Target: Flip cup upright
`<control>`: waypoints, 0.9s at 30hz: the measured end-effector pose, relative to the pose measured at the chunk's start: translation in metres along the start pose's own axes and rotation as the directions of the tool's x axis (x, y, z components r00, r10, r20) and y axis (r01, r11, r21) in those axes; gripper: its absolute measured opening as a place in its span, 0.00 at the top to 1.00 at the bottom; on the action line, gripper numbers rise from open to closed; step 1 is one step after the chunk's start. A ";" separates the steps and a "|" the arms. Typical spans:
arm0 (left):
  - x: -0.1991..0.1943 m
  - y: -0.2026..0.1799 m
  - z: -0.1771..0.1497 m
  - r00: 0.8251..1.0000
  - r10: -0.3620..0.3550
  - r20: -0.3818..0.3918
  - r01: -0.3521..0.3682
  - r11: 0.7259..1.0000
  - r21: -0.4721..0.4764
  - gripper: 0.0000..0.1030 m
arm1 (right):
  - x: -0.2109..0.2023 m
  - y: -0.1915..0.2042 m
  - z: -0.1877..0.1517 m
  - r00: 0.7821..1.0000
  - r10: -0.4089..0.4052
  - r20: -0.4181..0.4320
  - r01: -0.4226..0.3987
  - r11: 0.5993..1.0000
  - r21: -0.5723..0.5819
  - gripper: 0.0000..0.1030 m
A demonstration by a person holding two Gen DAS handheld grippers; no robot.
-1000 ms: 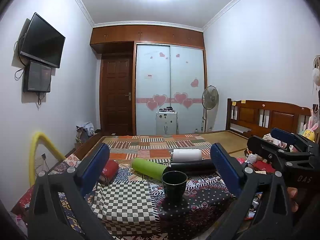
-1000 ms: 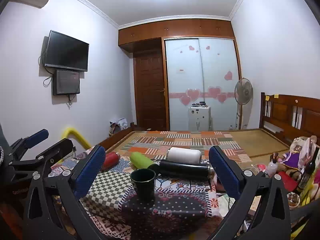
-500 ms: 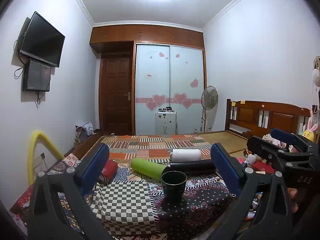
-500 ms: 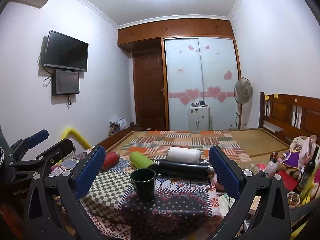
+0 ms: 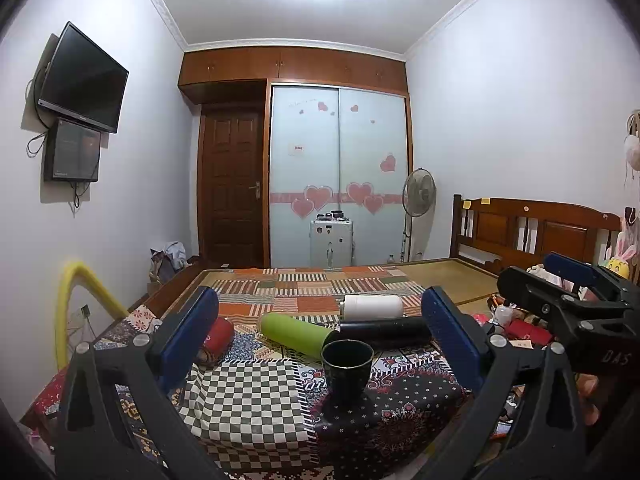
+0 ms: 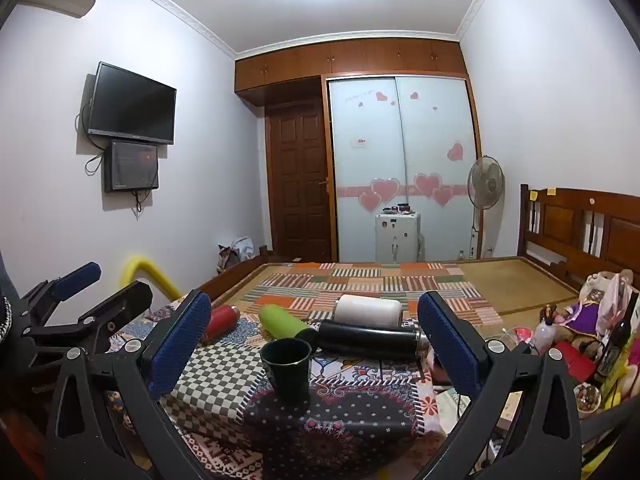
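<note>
A dark cup (image 5: 346, 367) stands upright, mouth up, on a patterned cloth; it also shows in the right wrist view (image 6: 287, 368). My left gripper (image 5: 320, 338) is open and empty, its blue pads wide apart, held back from the cup. My right gripper (image 6: 314, 338) is open and empty too, with the cup a little left of its middle. The right gripper shows at the right edge of the left wrist view (image 5: 568, 300); the left gripper shows at the left edge of the right wrist view (image 6: 80, 304).
Behind the cup lie a green bottle (image 5: 294, 334), a black flask (image 5: 384, 330), a white roll (image 5: 372, 307) and a red bottle (image 5: 216, 338). A checkered cloth (image 5: 240, 400) lies left of the cup. Toys and bottles (image 6: 580, 332) crowd the right side. A wooden headboard (image 5: 532, 232) stands far right.
Both grippers have stayed almost still, with only a slight drift of the view. The cup has not moved.
</note>
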State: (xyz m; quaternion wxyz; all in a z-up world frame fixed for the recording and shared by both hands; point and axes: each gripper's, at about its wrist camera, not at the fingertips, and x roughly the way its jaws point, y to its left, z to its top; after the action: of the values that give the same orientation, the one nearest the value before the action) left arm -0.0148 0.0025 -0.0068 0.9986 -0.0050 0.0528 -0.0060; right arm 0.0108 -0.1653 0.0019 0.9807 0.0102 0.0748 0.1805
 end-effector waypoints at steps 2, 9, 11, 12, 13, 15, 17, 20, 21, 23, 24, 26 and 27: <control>0.001 0.001 0.000 1.000 0.000 -0.005 0.000 1.000 -0.004 0.00 | 0.000 0.000 0.000 1.000 -0.001 0.000 0.001 1.000 -0.001 0.00; 0.003 0.004 -0.001 1.000 -0.004 -0.010 0.004 1.000 -0.018 0.00 | -0.002 0.001 0.002 1.000 -0.002 0.007 0.002 1.000 -0.006 0.00; 0.003 0.004 -0.001 1.000 -0.004 -0.010 0.004 1.000 -0.017 0.00 | -0.003 0.001 0.002 1.000 -0.001 0.009 0.001 1.000 -0.005 0.00; 0.003 0.004 -0.001 1.000 -0.005 -0.008 0.004 1.000 -0.017 0.00 | -0.003 0.001 0.002 1.000 -0.001 0.010 0.001 1.000 -0.004 0.00; 0.003 0.004 -0.001 1.000 -0.005 -0.007 0.005 1.000 -0.017 0.00 | -0.003 0.001 0.002 1.000 -0.001 0.010 0.001 1.000 -0.004 0.00; 0.003 0.003 -0.002 1.000 -0.008 -0.008 0.008 1.000 -0.016 0.00 | -0.003 0.001 0.002 1.000 -0.002 0.011 0.002 1.000 -0.004 0.00; 0.004 0.002 -0.002 1.000 -0.014 -0.010 0.014 1.000 -0.011 0.00 | -0.002 0.001 0.002 1.000 -0.001 0.011 0.001 1.000 -0.003 0.00; 0.004 0.001 -0.003 1.000 -0.015 -0.015 0.014 1.000 -0.003 0.00 | -0.002 0.001 0.002 1.000 -0.003 0.013 0.003 1.000 -0.004 0.00; 0.003 0.001 -0.003 1.000 -0.015 -0.016 0.015 1.000 -0.003 0.00 | -0.002 0.001 0.002 1.000 -0.003 0.014 0.003 1.000 -0.003 0.00; 0.003 0.000 -0.004 1.000 -0.016 -0.018 0.016 1.000 -0.001 0.00 | -0.002 0.000 0.003 1.000 -0.004 0.014 0.004 1.000 -0.001 0.00; 0.003 0.000 -0.004 1.000 -0.017 -0.019 0.017 1.000 0.000 0.00 | -0.002 0.000 0.003 1.000 -0.004 0.014 0.004 1.000 -0.001 0.00; 0.002 -0.001 -0.004 1.000 -0.018 -0.019 0.018 1.000 0.000 0.00 | -0.003 0.000 0.003 1.000 -0.006 0.015 0.006 1.000 0.000 0.00; 0.002 -0.001 -0.004 1.000 -0.019 -0.018 0.019 1.000 0.000 0.00 | -0.003 0.000 0.003 1.000 -0.006 0.015 0.006 1.000 0.000 0.00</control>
State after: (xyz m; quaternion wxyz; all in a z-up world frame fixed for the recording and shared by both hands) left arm -0.0132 0.0016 -0.0106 0.9979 -0.0052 0.0620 -0.0156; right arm 0.0090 -0.1665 0.0048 0.9818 0.0116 0.0675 0.1773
